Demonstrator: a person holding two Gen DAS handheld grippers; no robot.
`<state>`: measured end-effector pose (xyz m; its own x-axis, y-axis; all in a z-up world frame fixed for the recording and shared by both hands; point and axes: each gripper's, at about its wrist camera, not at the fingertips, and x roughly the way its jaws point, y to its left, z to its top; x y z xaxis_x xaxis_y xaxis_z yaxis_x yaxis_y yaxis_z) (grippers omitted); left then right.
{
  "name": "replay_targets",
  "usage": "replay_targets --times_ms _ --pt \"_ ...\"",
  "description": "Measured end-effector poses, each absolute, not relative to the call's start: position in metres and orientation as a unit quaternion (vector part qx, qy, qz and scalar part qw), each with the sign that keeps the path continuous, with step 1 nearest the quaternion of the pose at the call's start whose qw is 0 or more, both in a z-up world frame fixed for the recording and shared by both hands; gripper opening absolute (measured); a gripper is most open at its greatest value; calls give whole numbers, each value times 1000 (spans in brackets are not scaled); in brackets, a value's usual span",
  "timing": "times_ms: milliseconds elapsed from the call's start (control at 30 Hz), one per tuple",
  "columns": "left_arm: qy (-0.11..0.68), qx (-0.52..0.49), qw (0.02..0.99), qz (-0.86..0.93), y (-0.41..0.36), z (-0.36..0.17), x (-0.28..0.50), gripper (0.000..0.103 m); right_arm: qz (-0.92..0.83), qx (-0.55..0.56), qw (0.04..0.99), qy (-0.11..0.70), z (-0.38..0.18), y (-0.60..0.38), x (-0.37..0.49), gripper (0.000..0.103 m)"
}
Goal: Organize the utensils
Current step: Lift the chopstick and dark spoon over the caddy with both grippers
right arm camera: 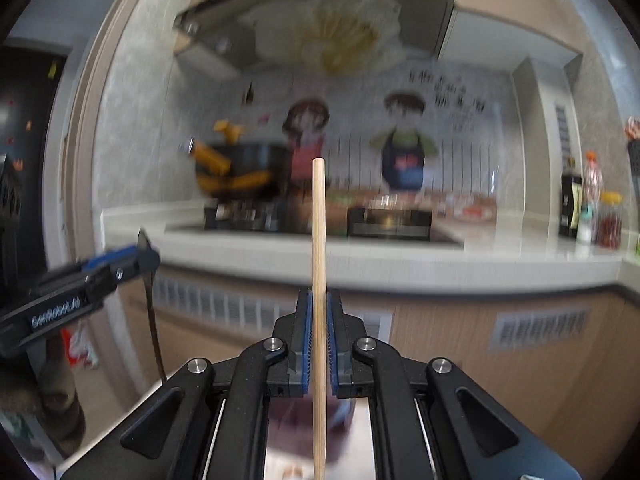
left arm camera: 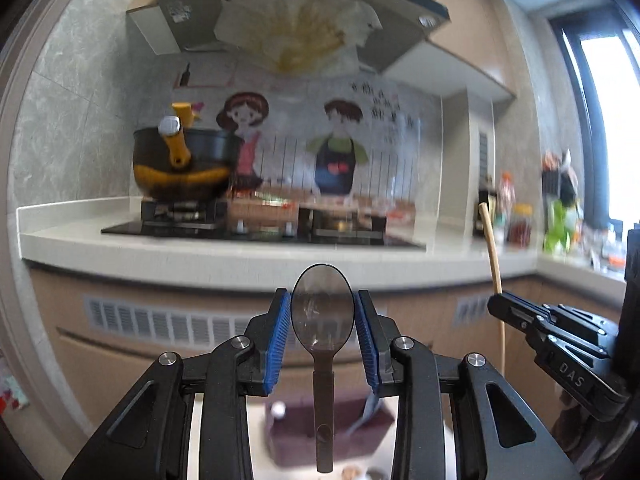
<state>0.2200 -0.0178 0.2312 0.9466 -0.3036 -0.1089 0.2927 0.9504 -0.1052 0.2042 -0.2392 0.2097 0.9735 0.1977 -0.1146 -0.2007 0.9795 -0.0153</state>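
Note:
My left gripper [left arm camera: 322, 308] is shut on a dark translucent plastic spoon [left arm camera: 322, 316], bowl up between the blue pads, handle hanging down. My right gripper [right arm camera: 319, 312] is shut on a wooden chopstick [right arm camera: 319, 240] held upright. Both are raised in the air in front of the kitchen counter. The right gripper [left arm camera: 504, 304] with its chopstick [left arm camera: 494, 256] shows at the right of the left wrist view. The left gripper [right arm camera: 132, 260] with the spoon handle [right arm camera: 154, 320] shows at the left of the right wrist view.
A white counter [left arm camera: 240, 256] carries a gas stove [left arm camera: 260, 228] with a black and yellow pot [left arm camera: 184, 168] on the left burner. A range hood [left arm camera: 296, 12] hangs above. Bottles and jars [right arm camera: 592, 212] stand at the counter's right end. A dark reddish box [left arm camera: 296, 428] lies blurred below.

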Motion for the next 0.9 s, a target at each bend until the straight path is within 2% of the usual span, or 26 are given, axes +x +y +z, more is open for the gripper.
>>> replay_targets --times_ms 233,567,900 --pt "60 -50 986 -150 -20 233 279 34 97 12 994 54 206 -242 270 7" --pt "112 -50 981 -151 -33 172 352 34 87 27 989 114 135 -229 344 7" --pt "163 -61 973 -152 -32 114 394 34 72 22 989 126 94 -225 375 7"
